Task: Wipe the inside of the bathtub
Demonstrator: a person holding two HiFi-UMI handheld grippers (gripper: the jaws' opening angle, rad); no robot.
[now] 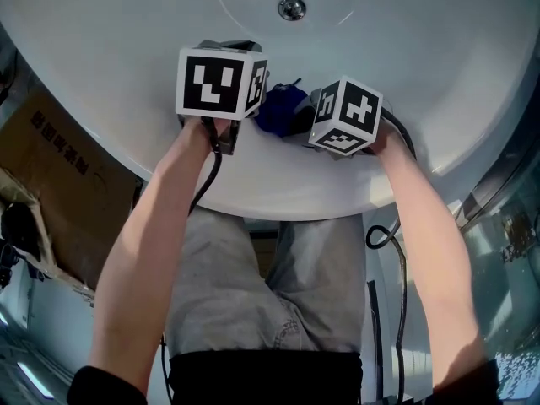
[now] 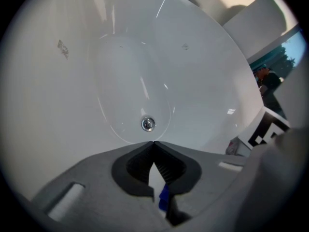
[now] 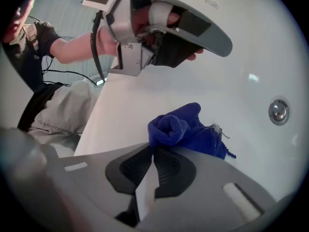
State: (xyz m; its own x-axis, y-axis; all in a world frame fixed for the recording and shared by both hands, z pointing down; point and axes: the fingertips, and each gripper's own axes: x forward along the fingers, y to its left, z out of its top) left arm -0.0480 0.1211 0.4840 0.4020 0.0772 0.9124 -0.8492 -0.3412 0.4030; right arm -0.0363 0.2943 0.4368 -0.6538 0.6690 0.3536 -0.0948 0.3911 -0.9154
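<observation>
The right gripper [image 3: 153, 148] has its jaws closed on a bunched dark-blue terry cloth [image 3: 186, 129], which sits against the sloping inner wall of the glossy white oval bathtub [image 1: 422, 40], just below the rim nearest the person. The left gripper [image 2: 153, 143] hangs just beside it over the same wall, its jaws pressed together with nothing between the tips. The round chrome drain [image 1: 292, 8] lies well apart, farther down the basin.

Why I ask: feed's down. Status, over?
Left gripper shut, empty. Right gripper shut on blue cloth, at bathtub near wall. Nothing in the way.
</observation>
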